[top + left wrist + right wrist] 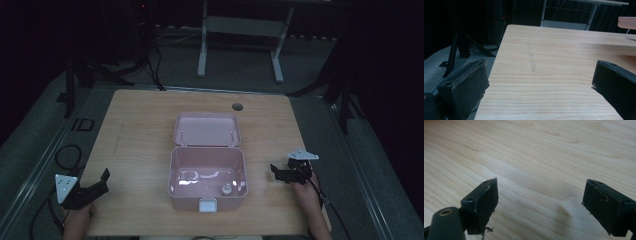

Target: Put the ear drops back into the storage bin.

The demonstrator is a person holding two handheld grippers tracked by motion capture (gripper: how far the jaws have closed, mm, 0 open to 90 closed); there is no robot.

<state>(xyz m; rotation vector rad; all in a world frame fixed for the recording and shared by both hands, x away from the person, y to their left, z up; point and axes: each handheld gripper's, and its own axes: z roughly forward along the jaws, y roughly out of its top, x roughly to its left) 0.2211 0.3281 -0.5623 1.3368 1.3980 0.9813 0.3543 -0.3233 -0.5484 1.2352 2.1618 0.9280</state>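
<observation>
So, counting it up: one pink box sat on the wooden table, lid flipped open and lying flat behind it; one small pale knob-like thing stood inside the box near its front right corner, too small to tell what it was; one white latch stuck out of the box's front wall; one round dark hole sat in the tabletop behind the box's lid; no brand, label or writing could be read anywhere.

Two grippers, one per hand; the left gripper was well to the left of the box near the table's front left corner, held low in the left hand and angled toward the box; its jaws were spread wide with nothing between them, just bare wood in the left gripper view.

The right gripper was just right of the box, apart from it, pointing at the box's right wall; the right hand gripped it from behind; its jaws were spread wide too, with empty tabletop between them in the right gripper view.
</observation>
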